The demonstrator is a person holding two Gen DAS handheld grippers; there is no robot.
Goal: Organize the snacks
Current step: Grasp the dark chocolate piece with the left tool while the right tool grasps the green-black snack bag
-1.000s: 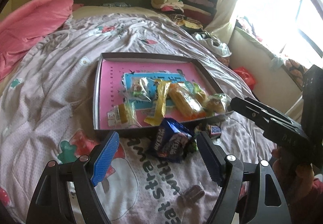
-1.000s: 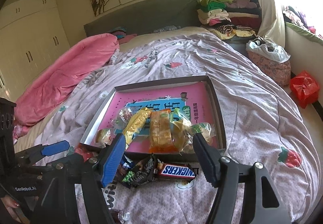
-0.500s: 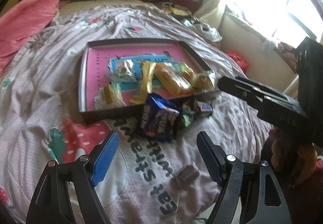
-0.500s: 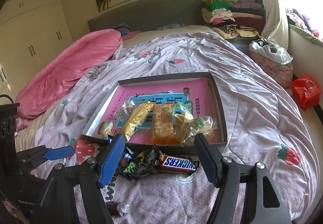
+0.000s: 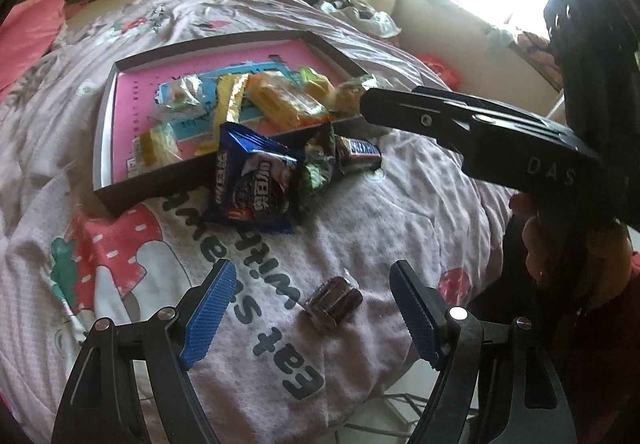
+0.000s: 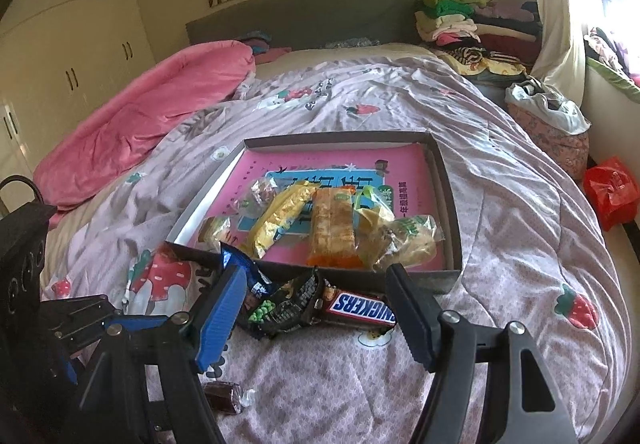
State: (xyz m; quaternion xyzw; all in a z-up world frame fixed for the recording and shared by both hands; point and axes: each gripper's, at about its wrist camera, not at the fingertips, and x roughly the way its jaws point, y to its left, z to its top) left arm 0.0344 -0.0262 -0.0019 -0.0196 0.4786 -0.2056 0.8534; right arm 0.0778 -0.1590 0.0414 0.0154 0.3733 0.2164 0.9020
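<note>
L hand-held gripper [image 5: 312, 308] swung down since 1 s ago; small brown wrapped candy [image 5: 334, 300] on bed quilt now framed btwn wide-apart jaws, untouched. R hand-held gripper [image 6: 316, 314] jaws apart, empty, over Snickers bar [image 6: 362, 308] beside shallow dark cardboard tray [image 6: 450, 203]. Candy pickup judged next.

Both handheld grippers are the same black plastic build.
Left gripper [image 5: 312, 318] and right gripper [image 6: 316, 318] each have ribbed blue pads on the fingers [image 5: 208, 318] and silver screws at the pivots; the right one's body has "DAS" embossed on the side.
</note>
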